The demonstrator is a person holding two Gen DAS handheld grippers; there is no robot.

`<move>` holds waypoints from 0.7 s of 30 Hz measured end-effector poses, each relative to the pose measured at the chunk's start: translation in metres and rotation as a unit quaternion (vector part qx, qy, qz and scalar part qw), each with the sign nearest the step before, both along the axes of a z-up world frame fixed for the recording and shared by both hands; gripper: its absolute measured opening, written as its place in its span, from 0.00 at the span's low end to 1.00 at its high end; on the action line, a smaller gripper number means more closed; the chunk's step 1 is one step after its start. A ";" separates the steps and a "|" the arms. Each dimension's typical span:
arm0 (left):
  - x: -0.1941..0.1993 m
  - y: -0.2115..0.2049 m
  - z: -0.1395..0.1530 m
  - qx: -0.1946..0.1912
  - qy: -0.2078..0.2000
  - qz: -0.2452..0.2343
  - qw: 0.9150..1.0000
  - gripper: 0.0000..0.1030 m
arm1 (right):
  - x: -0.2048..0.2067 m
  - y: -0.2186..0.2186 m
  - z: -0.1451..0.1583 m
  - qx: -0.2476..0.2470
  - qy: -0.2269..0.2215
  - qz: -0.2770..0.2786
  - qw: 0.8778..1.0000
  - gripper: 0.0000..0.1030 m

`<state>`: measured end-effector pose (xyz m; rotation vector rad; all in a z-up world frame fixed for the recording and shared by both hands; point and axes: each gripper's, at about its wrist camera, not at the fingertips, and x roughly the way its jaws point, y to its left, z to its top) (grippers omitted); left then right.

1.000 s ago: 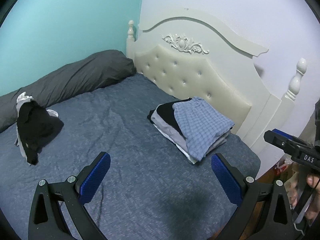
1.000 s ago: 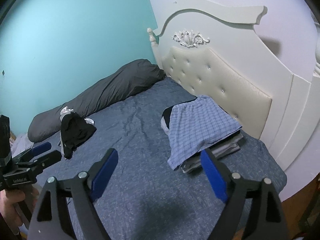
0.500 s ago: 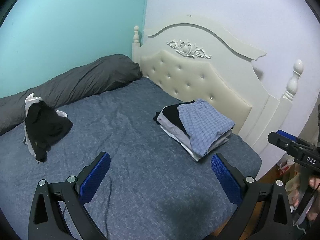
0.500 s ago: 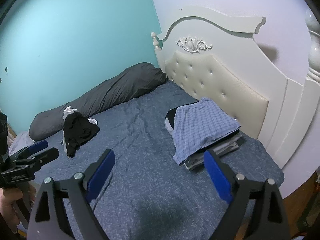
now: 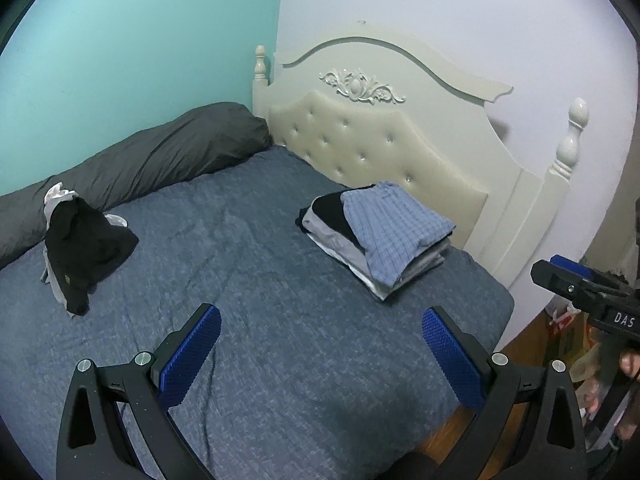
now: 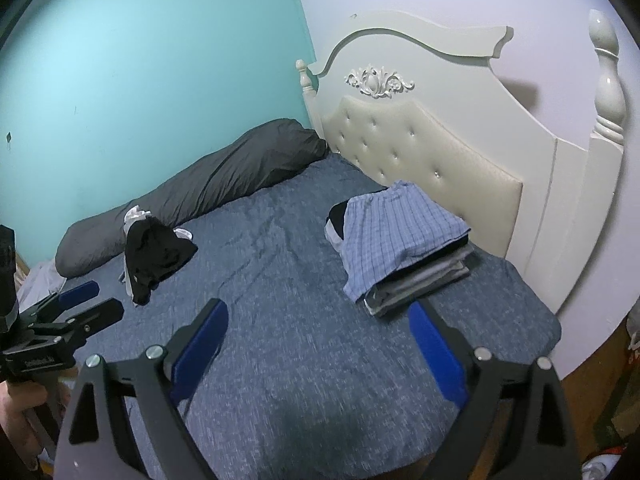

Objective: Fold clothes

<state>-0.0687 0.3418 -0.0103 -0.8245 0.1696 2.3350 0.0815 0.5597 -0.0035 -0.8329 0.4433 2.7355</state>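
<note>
Clearly we hold both tools back at the bed's edge: our left gripper and right gripper gape wide, gripping nothing. At two o'clock a folded stack sits squared near the headboard, out of our working space; at ten o'clock a crumpled black garment lies heaped on the blue bedspread, beside a gray bolster against the teal wall.

Bed with stack, heap, bolster
</note>
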 end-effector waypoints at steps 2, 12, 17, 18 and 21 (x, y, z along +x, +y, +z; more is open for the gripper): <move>0.004 -0.002 -0.002 -0.001 0.001 0.002 1.000 1.00 | 0.005 -0.004 -0.002 -0.001 0.000 -0.001 1.000 0.90; 0.024 -0.010 -0.007 -0.007 0.014 0.004 1.000 1.00 | 0.023 -0.016 -0.008 -0.003 -0.002 -0.004 1.000 0.90; 0.030 -0.013 -0.007 -0.007 0.011 0.000 1.000 1.00 | 0.028 -0.021 -0.010 -0.002 -0.003 -0.003 1.000 0.90; 0.031 -0.013 -0.007 -0.006 0.012 -0.001 1.000 1.00 | 0.029 -0.022 -0.010 -0.002 -0.003 -0.003 1.000 0.90; 0.035 -0.014 -0.007 -0.004 0.011 -0.005 1.000 1.00 | 0.032 -0.025 -0.011 -0.002 -0.004 -0.004 1.000 0.90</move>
